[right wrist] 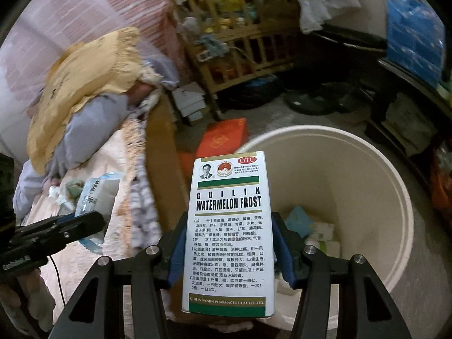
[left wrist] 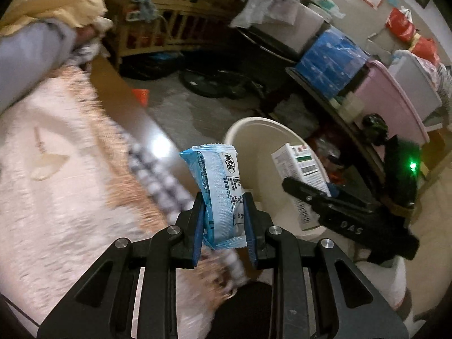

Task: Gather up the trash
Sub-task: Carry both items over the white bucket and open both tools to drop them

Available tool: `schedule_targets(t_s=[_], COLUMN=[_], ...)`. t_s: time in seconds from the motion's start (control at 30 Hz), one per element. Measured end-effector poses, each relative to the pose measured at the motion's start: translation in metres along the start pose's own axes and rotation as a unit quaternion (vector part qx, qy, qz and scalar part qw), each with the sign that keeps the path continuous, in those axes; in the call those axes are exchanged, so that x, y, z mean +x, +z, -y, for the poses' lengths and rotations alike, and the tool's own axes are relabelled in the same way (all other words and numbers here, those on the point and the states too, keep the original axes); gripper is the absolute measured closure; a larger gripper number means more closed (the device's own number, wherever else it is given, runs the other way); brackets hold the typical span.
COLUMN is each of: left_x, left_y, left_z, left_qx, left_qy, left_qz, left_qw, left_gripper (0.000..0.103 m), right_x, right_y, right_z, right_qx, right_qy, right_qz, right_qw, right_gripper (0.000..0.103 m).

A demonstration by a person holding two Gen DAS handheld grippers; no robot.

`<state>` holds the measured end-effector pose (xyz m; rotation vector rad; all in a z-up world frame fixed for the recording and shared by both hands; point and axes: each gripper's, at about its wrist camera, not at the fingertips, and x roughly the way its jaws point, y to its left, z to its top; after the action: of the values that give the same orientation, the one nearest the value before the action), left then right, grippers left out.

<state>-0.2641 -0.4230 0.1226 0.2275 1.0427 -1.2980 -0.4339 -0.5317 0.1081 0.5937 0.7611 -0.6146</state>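
Risk of spills beside the bucket (right wrist: 367, 169): left claw (left wrist: 223, 214) clamped on blue wrapper (left wrist: 219, 192), over bed edge; right claw (right wrist: 228, 251) gripping medicine box (right wrist: 228, 226), near the rim; early release drops either onto floor

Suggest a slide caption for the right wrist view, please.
Right gripper clamps a medicine box before the cream bin.

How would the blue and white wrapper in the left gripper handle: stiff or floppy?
Probably floppy and light: the blue and white wrapper creases between the left gripper pads. Its glossy film may slip. It would likely flutter into the bucket.
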Motion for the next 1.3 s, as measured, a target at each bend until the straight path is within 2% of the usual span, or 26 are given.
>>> schedule_targets(t_s=[0.2, 0.6, 0.7, 0.77, 0.83, 1.03, 1.3], left_x=[0.031, 0.067, 0.069, 0.069, 0.066, 0.051, 0.013], left_y=[0.009, 0.018, 0.021, 0.022, 0.022, 0.015, -0.005], left_z=[0.018, 0.037, 0.032, 0.027, 0.023, 0.013, -0.015], left_qx=[0.004, 0.01, -0.004, -0.016, -0.021, -0.027, -0.03], left_qy=[-0.024, -0.055, -0.062, -0.071, -0.071, -0.044, 0.05], left_qz=[-0.021, -0.035, -0.03, -0.03, -0.025, -0.019, 0.014], left_qw=[0.9995, 0.9978, 0.9976, 0.9969, 0.9969, 0.9985, 0.9982], left_gripper=[0.08, 0.08, 0.071, 0.05, 0.048, 0.048, 0.048], right_x=[0.005, 0.017, 0.017, 0.017, 0.017, 0.018, 0.026], right_y=[-0.005, -0.012, -0.013, -0.014, -0.014, -0.015, -0.017], right_z=[0.035, 0.065, 0.074, 0.079, 0.079, 0.068, 0.032], right_qx=[0.035, 0.066, 0.081, 0.092, 0.094, 0.084, 0.051], right_qy=[-0.017, -0.035, -0.038, -0.039, -0.041, -0.034, -0.012], right_qz=[-0.006, -0.026, -0.029, -0.029, -0.029, -0.033, -0.042], right_qw=[0.999, 0.997, 0.996, 0.995, 0.994, 0.995, 0.998], right_gripper=[0.05, 0.051, 0.049, 0.047, 0.039, 0.038, 0.038])
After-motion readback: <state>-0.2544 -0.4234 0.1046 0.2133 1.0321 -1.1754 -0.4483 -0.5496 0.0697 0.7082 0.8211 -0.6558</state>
